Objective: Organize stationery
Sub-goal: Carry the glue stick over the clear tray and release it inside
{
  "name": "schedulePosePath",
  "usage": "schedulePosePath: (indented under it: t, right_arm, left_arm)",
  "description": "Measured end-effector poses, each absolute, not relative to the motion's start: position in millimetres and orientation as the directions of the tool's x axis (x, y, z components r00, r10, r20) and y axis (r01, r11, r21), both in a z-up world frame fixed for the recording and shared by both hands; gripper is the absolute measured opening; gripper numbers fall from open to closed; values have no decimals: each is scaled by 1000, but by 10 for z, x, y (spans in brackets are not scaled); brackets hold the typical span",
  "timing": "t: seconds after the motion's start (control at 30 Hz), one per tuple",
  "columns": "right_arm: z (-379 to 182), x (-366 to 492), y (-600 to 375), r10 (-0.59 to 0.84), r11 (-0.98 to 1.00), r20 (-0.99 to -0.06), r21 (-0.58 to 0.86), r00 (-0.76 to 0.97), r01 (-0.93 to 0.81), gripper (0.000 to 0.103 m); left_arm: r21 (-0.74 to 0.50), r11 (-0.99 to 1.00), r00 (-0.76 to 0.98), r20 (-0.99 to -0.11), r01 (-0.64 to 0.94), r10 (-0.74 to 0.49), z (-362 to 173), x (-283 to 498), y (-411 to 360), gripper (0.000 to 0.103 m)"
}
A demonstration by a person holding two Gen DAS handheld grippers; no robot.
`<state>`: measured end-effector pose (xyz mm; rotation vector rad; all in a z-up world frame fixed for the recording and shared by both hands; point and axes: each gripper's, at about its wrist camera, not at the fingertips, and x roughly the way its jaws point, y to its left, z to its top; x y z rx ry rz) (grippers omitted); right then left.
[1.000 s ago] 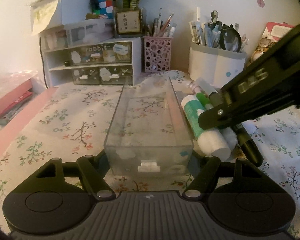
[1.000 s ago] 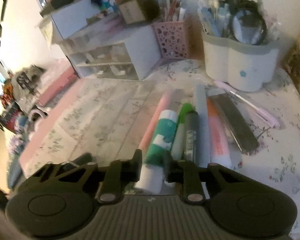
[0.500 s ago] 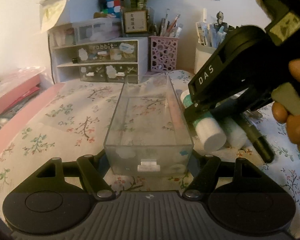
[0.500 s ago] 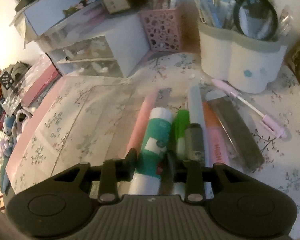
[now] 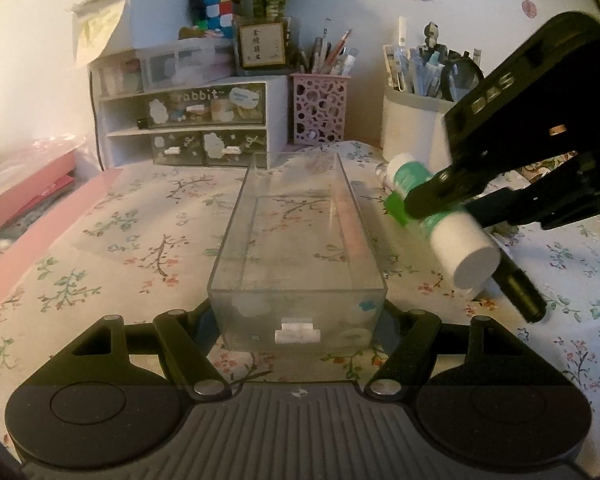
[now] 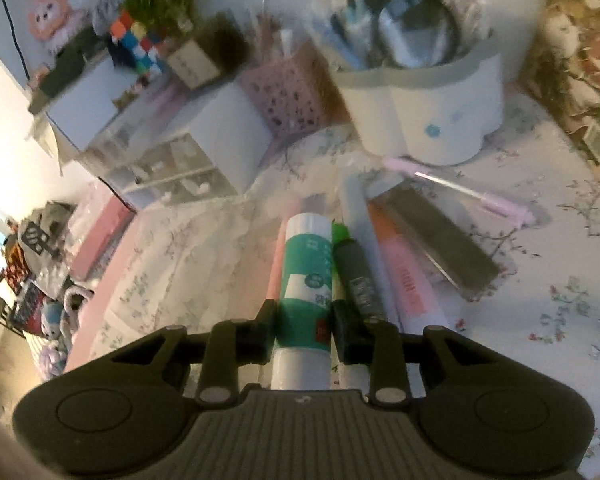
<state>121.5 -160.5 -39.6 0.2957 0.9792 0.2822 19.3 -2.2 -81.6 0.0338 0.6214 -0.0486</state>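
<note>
A clear plastic drawer (image 5: 296,240) lies on the floral cloth with nothing in it, and my left gripper (image 5: 300,320) is shut on its near end, one finger on each side. To its right, my right gripper (image 5: 440,208) is shut on a green-and-white glue stick (image 5: 460,248) and holds it tilted above the cloth. In the right wrist view the glue stick (image 6: 306,264) sits between the pads of the right gripper (image 6: 303,320). Beneath it lie a green highlighter (image 6: 340,236), a dark marker (image 6: 358,276), an orange highlighter (image 6: 408,280) and a white pen (image 6: 356,208).
A dark flat case (image 6: 440,240) and a pink pen (image 6: 480,196) lie beside the pile. At the back stand a white pen holder (image 5: 412,140), a pink perforated holder (image 5: 320,108) and a small drawer cabinet (image 5: 188,120). Pink books (image 5: 32,196) lie at the left edge.
The right gripper closed on the glue stick, rolled, and raised it off the pile of pens. The left gripper and the clear drawer have not moved.
</note>
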Motion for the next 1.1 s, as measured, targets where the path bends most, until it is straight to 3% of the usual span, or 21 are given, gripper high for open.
schedulePosePath:
  t: [0.5,1.1]
  right_arm:
    - [-108,999,-1861,398,882,-689,469,606,-46,15]
    - [-246,1190,-1445,481,860,-703,496,524,-124,16]
  left_arm:
    - [12,995,809,-583,102,-75,-826,204,-115,72]
    - [18,990,804,-585,143,-105,-831,231,-80,72]
